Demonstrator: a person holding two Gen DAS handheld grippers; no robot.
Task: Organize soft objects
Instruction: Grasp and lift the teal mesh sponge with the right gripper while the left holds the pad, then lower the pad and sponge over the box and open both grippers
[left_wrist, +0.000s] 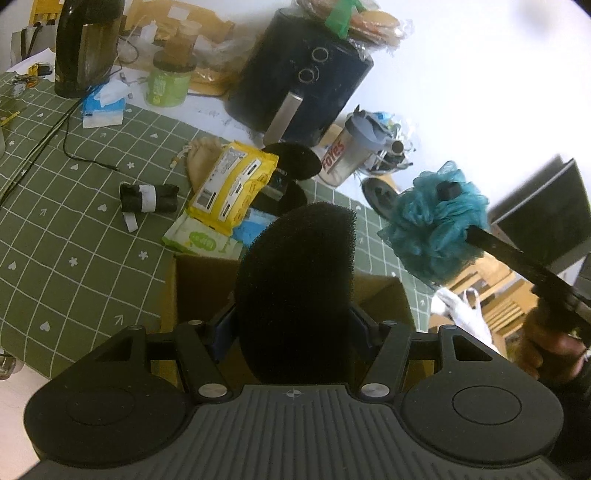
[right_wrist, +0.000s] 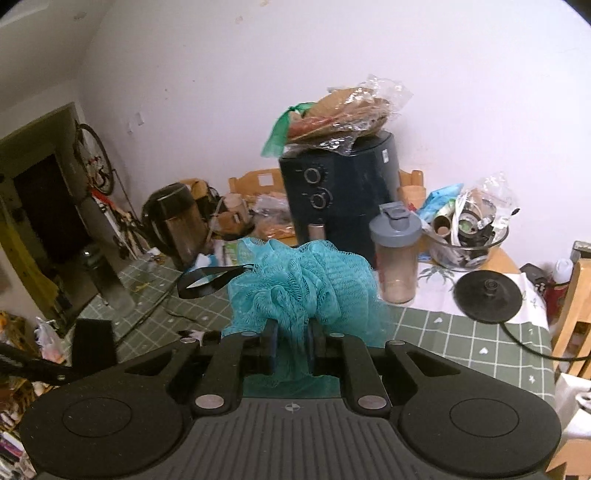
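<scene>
Left gripper (left_wrist: 295, 321) fingers pinch a black sponge (left_wrist: 297, 280) directly over the cardboard box (left_wrist: 201, 284). Right gripper (right_wrist: 291, 343) fingers clamp a teal loofah (right_wrist: 306, 280) in the air right of the box. Yellow packet (left_wrist: 231, 184) and wipes pack (left_wrist: 201, 240) crowd the table (left_wrist: 74, 240) just behind the box.

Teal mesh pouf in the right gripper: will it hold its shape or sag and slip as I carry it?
The teal mesh pouf likely stays puffy: it billows above the right gripper. It looks light and compressible, pinched thin between the pads. Slipping seems unlikely, though its black loop may swing and snag.
</scene>
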